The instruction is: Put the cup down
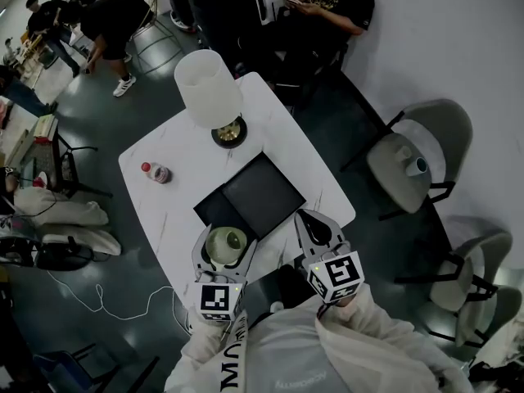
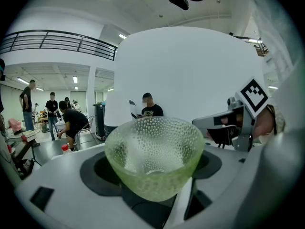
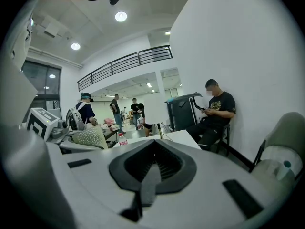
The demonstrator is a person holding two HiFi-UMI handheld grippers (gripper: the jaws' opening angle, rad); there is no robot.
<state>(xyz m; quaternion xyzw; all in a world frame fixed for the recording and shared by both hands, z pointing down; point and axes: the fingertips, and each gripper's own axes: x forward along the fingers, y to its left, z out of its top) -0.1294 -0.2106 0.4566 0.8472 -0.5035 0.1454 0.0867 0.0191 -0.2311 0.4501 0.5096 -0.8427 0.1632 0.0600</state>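
A pale green, dimpled glass cup (image 1: 226,244) (image 2: 155,156) sits upright between the jaws of my left gripper (image 1: 226,229), which is shut on its sides. It hangs over the near edge of the white table (image 1: 164,211), beside a black mat (image 1: 255,193). In the right gripper view the cup (image 3: 88,138) shows at the left. My right gripper (image 1: 318,222) (image 3: 151,168) is level with it on the right, over the table's near corner. Its jaws are shut with nothing between them.
On the table stand a lamp with a white shade (image 1: 210,88) at the far end and a small red-capped bottle (image 1: 155,172) at the left. Grey chairs (image 1: 417,150) stand to the right. A seated person (image 1: 332,6) and others are beyond the table.
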